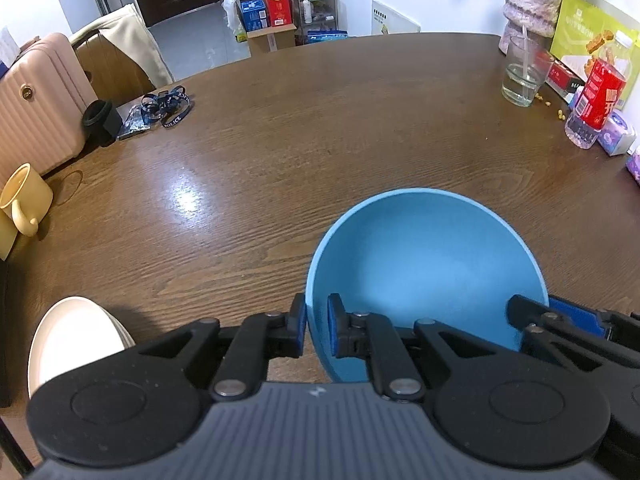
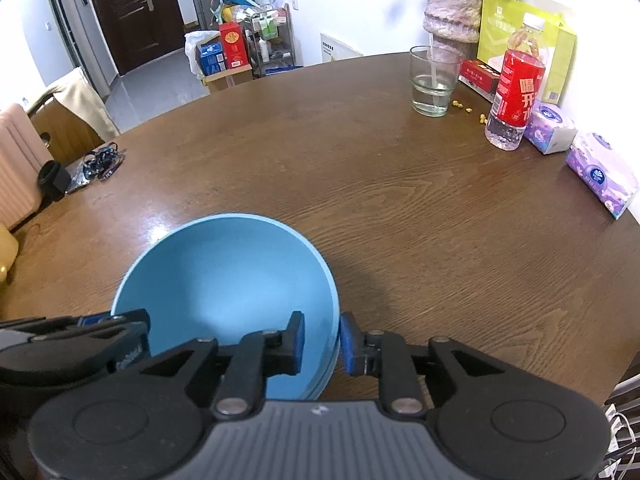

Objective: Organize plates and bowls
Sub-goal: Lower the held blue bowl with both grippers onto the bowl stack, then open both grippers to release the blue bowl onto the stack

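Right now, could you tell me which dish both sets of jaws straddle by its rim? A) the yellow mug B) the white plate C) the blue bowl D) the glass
C: the blue bowl has its rim between the jaws of the left gripper on one side and the right gripper on the opposite side; the white plate lies apart.

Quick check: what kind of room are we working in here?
Likely a home dining area: a round wooden table, a dark front door, and a suitcase beside a chair.

The dark lanyard (image 1: 170, 106) reads "POLICE" — the red bottle label's (image 2: 520, 90) characters stay unclear.
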`<state>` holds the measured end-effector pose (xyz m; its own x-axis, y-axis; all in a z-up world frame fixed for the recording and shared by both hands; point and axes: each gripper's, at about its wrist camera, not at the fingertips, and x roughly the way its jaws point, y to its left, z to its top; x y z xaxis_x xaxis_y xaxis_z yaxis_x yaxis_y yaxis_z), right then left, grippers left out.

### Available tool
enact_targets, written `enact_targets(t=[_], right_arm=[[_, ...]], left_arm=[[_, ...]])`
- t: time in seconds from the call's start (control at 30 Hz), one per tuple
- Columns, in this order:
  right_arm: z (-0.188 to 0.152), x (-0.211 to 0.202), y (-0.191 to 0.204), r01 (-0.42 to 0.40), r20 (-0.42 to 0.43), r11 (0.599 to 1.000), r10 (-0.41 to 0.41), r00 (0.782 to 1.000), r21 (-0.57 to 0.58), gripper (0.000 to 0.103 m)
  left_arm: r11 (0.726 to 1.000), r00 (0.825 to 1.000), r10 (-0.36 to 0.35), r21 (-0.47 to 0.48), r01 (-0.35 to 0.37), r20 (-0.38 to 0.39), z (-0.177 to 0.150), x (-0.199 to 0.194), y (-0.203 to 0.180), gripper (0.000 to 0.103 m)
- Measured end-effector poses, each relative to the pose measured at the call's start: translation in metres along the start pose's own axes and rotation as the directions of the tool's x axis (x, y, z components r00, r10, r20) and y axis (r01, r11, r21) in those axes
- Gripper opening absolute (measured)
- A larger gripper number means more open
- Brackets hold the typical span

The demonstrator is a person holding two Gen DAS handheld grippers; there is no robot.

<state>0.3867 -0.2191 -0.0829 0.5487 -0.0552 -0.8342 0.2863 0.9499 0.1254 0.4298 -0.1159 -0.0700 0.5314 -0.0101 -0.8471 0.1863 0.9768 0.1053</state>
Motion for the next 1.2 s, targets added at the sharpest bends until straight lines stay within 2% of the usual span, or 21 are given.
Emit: enact_targets(t=[0.03,0.1,0.13,0.17,0.2,0.27,0.3,0.37,0.43,0.53,0.83,1.2], right_arm=[[0.0,0.0,-0.001,-0.003,0.0,1.0,0.003,1.0,0.003,0.026],[0.0,-0.002,-0.003,-0.009,0.005,1.0,0.009,1.0,0.011,0.042],[0.001,-0.003,-0.004,-0.014,0.011,1.0,0.014,1.0,0.015,0.055],[0.001,-0.005,-0.005,-0.011,0.016,1.0,0.011,1.0,0.019,0.059],[0.002,-0.006,-0.007,-0.011,0.02,1.0,0.01,1.0,0.022,0.061],[0.003,-0.009,-0.01,-0.009,0.026,0.999,0.008,1.0,0.031,0.072],[0.003,-0.01,-0.013,-0.007,0.029,0.999,0.006,1.0,0.036,0.075],[0.003,-0.012,-0.017,-0.01,0.033,0.999,0.009,0.999,0.046,0.088],[0.002,-0.014,-0.02,-0.016,0.032,0.998,0.014,0.999,0.053,0.096],[0.0,-0.018,-0.025,-0.03,0.035,0.998,0.028,0.999,0.063,0.103],[-0.01,-0.044,-0.028,-0.09,0.072,0.995,0.086,0.994,0.047,0.103],[-0.033,-0.07,-0.032,-0.095,0.109,0.995,0.093,0.99,0.012,0.103]], left_arm=[[1.0,1.0,0.001,0.001,-0.001,0.004,0.001,-0.001,0.0,0.015],[1.0,1.0,0.0,-0.004,0.0,0.012,0.002,-0.005,0.002,0.033],[1.0,1.0,0.004,-0.011,-0.004,0.021,0.003,-0.007,0.003,0.049],[1.0,0.999,0.017,-0.016,-0.016,0.031,0.004,-0.009,0.004,0.057],[0.999,0.999,0.029,-0.018,-0.028,0.038,0.005,-0.011,0.005,0.06],[0.999,0.998,0.043,-0.028,-0.042,0.046,0.006,-0.013,0.008,0.072],[0.998,0.998,0.045,-0.035,-0.044,0.05,0.007,-0.014,0.01,0.074],[0.998,0.998,0.045,-0.05,-0.042,0.054,0.008,-0.016,0.015,0.083],[0.997,0.998,0.04,-0.064,-0.036,0.055,0.009,-0.018,0.019,0.089],[0.996,0.997,0.035,-0.078,-0.03,0.062,0.008,-0.021,0.025,0.101],[0.994,0.997,-0.008,-0.11,0.016,0.071,-0.003,-0.039,0.038,0.103],[0.988,0.997,-0.028,-0.152,0.039,0.077,-0.034,-0.062,0.053,0.103]])
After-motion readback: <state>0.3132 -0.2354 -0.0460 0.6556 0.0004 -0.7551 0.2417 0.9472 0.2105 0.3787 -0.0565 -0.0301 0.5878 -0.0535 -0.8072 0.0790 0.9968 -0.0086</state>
